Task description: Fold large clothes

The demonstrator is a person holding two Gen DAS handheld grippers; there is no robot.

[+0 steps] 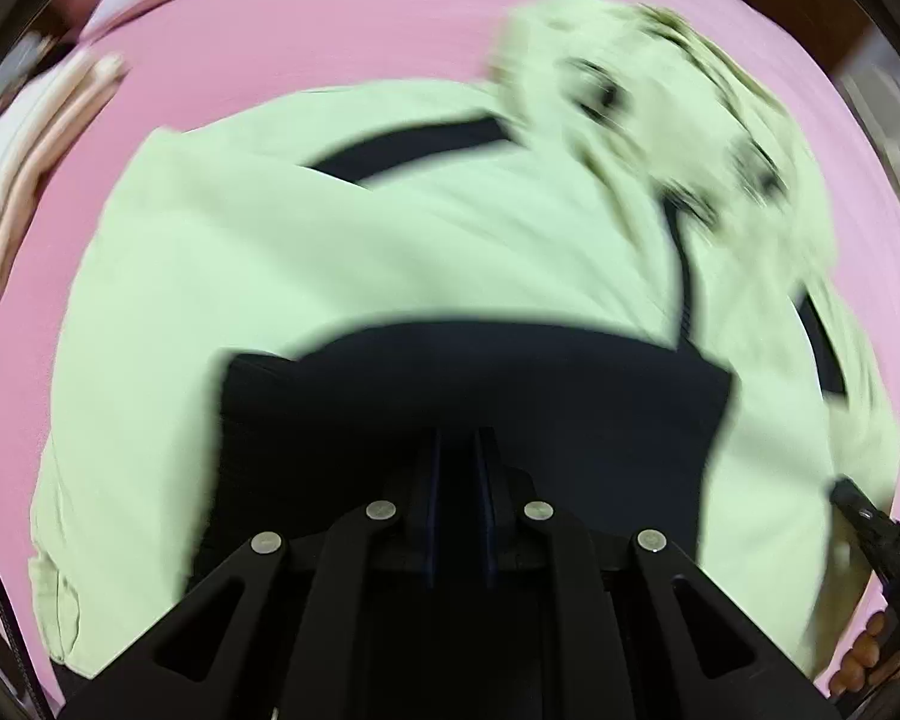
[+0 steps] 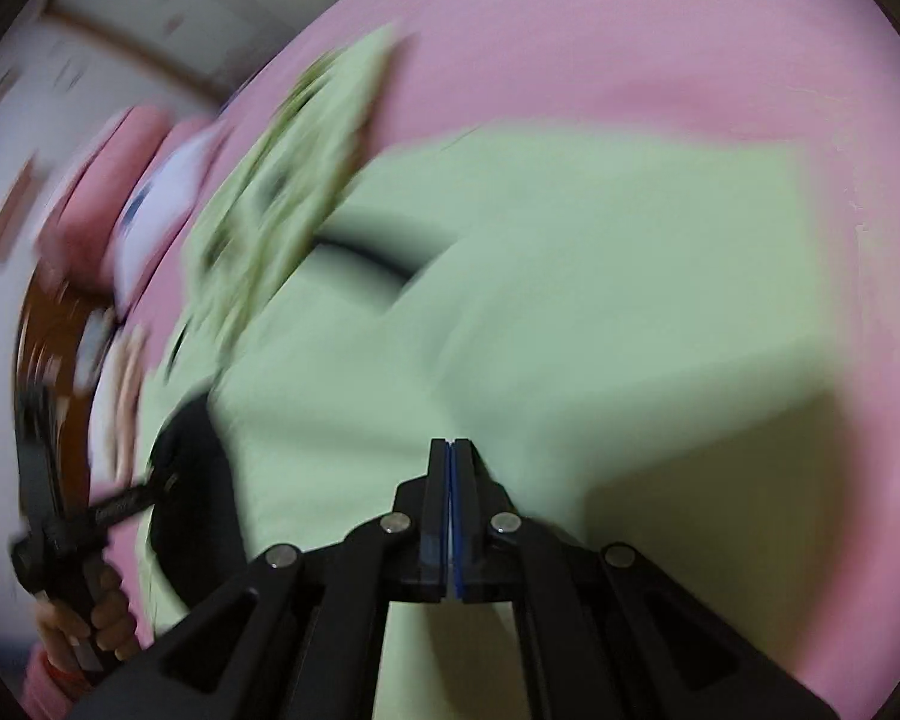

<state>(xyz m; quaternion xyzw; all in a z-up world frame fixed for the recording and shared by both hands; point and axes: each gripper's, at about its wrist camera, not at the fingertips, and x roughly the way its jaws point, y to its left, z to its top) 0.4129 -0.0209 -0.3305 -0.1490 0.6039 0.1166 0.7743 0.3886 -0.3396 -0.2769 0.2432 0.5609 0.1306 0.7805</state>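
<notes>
From my left wrist camera, the far left edge shows a stack of folded pale cloths (image 1: 27, 180) lying on the pink bed sheet (image 1: 330, 30). The light green garment (image 1: 270, 252) spreads over the sheet in front of me, its dark waistband (image 1: 474, 372) bunched right at my left hand-held gripper (image 1: 463, 438). The jaws stand a narrow slit apart; they sit against the dark band, but blur and darkness keep me from telling whether any cloth is pinched between them. Up to the right, a patterned green part of the garment (image 1: 660, 96) is smeared by motion. At the lower right edge I see the tip of my right hand-held gripper and the fingers of my right hand (image 1: 867, 654) around its handle.

The right wrist camera gives what the left one lacks: at its left edge, my left hand (image 2: 99, 612) gripping its tool, whose fingers reach to the garment's dark band. A pink and white pillow (image 2: 144, 192) lies beyond. Centre frame, my right hand-held gripper (image 2: 451, 447) is pressed fully together, a thin blue line between the pads, hovering over the plain green cloth with nothing in it. It points steeply down. The garment's straight folded edge runs across the sheet to the right.
</notes>
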